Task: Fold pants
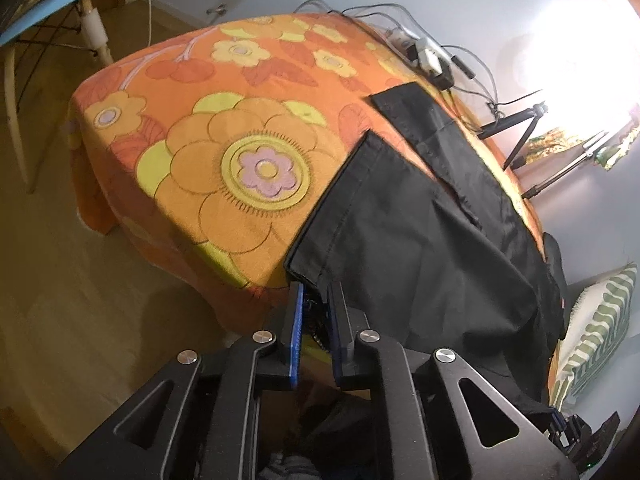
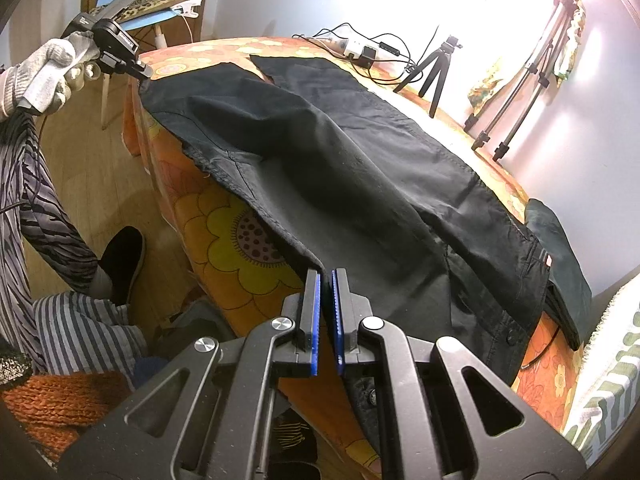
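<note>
Black pants (image 1: 420, 232) lie on a table covered with an orange flowered cloth (image 1: 224, 128). In the left wrist view my left gripper (image 1: 316, 288) is shut on the near corner of a leg hem at the table's edge. In the right wrist view the pants (image 2: 360, 152) spread across the table, with the legs running toward the far side. My right gripper (image 2: 326, 274) is shut on the near edge of the pants by the waist. The left gripper (image 2: 138, 70) also shows there at the far left, held by a gloved hand, on the leg hem.
A power strip with cables (image 2: 358, 50) and a small tripod (image 2: 434, 68) stand at the table's far edge. Taller tripod legs (image 2: 516, 96) stand on the right. A blue chair (image 1: 48, 4) stands beyond the table. The person's legs and shoe (image 2: 120, 264) are at the left.
</note>
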`<state>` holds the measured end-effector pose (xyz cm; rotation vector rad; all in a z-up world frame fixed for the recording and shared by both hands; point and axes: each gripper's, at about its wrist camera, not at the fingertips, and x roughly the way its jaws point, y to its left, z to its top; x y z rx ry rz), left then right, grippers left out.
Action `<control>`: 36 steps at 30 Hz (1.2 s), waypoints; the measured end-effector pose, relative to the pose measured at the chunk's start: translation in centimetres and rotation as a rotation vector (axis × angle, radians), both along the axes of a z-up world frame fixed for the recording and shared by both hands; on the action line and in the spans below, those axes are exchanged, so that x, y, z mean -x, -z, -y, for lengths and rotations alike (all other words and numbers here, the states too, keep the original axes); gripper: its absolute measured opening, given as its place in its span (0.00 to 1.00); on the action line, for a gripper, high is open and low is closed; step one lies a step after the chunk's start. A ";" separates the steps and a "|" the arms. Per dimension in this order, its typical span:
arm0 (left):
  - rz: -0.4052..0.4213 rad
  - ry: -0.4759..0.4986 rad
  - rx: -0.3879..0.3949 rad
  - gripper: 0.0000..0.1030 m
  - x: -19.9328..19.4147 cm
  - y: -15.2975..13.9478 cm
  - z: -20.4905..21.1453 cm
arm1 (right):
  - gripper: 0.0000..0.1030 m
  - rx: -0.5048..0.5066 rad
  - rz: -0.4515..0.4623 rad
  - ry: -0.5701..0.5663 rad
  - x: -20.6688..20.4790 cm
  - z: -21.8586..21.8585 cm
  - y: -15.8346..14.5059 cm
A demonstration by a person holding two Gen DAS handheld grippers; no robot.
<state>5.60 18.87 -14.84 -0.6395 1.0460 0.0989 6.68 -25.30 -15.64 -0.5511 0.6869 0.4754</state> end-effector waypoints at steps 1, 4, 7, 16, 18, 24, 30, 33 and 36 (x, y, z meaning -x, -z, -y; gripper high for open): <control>-0.006 -0.002 -0.002 0.14 0.0 0.1 -0.1 | 0.06 0.001 0.001 0.000 0.0 0.0 0.0; -0.021 -0.020 0.009 0.17 0.1 0.5 -0.4 | 0.06 0.002 0.001 -0.003 0.1 0.0 0.0; -0.008 -0.012 -0.009 0.07 -0.2 0.4 -0.1 | 0.06 0.004 0.003 0.000 0.0 0.0 0.1; 0.133 -0.047 -0.017 0.05 0.1 -3.5 -0.1 | 0.06 0.029 0.037 0.006 0.5 0.1 -1.7; 0.176 -0.050 -0.016 0.05 0.0 -5.1 0.2 | 0.05 0.022 0.044 0.014 0.4 0.3 -2.6; 0.291 -0.029 -0.010 0.04 -2.7 -10.0 1.1 | 0.03 0.034 0.145 0.055 -1.2 1.1 -6.6; 0.343 0.026 -0.065 0.04 -7.0 -12.8 3.5 | 0.02 -0.040 0.099 0.053 -4.0 2.4 -8.4; 0.341 0.033 -0.065 0.04 -8.2 -12.8 3.9 | 0.02 -0.108 -0.031 -0.019 -3.5 2.8 -7.3; 0.342 0.038 -0.076 0.04 -9.1 -12.8 4.4 | 0.22 -0.128 -0.129 -0.089 -2.1 1.6 -5.0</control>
